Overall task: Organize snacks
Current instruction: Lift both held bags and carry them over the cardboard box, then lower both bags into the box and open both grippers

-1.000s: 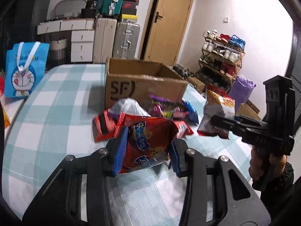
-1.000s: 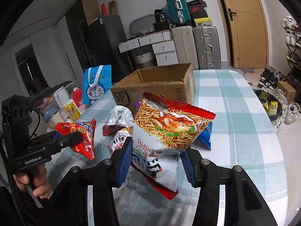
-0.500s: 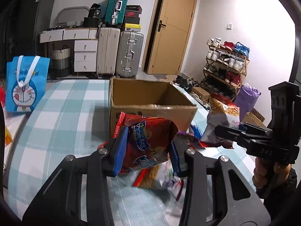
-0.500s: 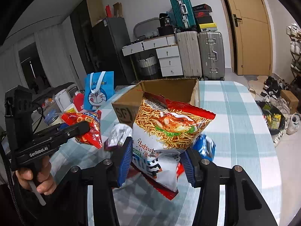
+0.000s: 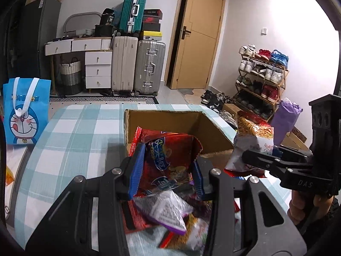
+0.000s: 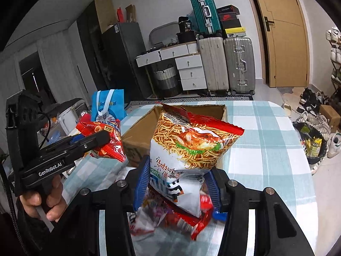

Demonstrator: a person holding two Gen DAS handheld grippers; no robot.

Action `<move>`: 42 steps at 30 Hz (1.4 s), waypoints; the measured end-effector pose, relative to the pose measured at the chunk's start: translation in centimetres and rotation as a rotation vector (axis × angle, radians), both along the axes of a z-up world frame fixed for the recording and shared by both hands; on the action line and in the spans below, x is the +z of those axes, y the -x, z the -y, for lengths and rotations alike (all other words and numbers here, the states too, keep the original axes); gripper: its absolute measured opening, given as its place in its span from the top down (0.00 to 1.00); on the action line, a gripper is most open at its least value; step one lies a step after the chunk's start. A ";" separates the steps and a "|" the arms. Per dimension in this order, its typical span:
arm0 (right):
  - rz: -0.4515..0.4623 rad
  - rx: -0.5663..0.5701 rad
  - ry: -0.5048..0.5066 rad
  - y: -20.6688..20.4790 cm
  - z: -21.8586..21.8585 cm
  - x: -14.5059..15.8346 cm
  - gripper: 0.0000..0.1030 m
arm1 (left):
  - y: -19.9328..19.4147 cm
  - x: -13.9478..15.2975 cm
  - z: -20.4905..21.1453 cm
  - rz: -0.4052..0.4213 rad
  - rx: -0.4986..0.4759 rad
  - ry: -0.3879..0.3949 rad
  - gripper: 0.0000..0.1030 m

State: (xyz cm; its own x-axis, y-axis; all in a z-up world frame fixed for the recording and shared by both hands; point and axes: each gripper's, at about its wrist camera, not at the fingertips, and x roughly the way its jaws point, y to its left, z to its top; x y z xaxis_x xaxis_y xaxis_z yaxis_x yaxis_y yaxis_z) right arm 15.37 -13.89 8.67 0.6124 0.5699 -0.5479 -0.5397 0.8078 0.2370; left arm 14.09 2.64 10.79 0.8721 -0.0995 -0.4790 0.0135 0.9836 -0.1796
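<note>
Two black hand-held grippers with ribbed blue pads each carry a crinkly foil snack bag above a table draped in a soft teal-and-white checked cloth. The left gripper is clamped on a glossy red snack bag, which it holds upright just in front of an open brown cardboard box. The right gripper is pinched on the lower part of a puffy white and red noodle-snack bag, also just in front of the box. Below both bags, nearer than the box, lies a loose heap of wrinkled snack packets. To the left of the box stands a flat blue cartoon-cat tote bag. Beyond the box are hard-shell ribbed suitcases and a plain wooden door.
</note>
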 end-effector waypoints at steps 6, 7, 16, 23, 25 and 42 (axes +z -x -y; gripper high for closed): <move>0.003 0.000 -0.002 -2.8 -1.3 0.4 0.52 | -3.1 -0.3 -1.0 -0.005 0.014 0.014 0.63; 0.006 -0.001 -0.001 -3.2 -1.5 0.5 0.52 | -3.6 -0.2 -1.1 -0.005 0.014 0.014 0.63; -0.004 0.005 0.015 -6.5 -2.8 0.3 0.52 | -7.7 -0.6 -1.3 -0.020 0.019 -0.008 0.63; -0.014 0.000 0.027 -8.7 -3.6 0.0 0.52 | -9.9 -1.7 -0.7 -0.032 0.031 -0.029 0.63; -0.010 0.003 0.038 -8.9 -3.8 -0.2 0.52 | -10.2 -2.3 -0.8 -0.038 0.032 -0.029 0.63; -0.021 0.023 0.088 -10.8 -5.4 -2.1 0.52 | -13.4 -4.9 0.0 -0.090 0.028 -0.064 0.63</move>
State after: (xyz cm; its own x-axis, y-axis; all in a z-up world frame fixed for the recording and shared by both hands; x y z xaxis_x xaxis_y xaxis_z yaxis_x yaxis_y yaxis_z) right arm 26.14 -8.47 6.55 0.5873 0.5333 -0.6088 -0.5544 0.8131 0.1775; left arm 27.50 2.69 5.86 0.8275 -0.0426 -0.5599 -0.0270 0.9930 -0.1153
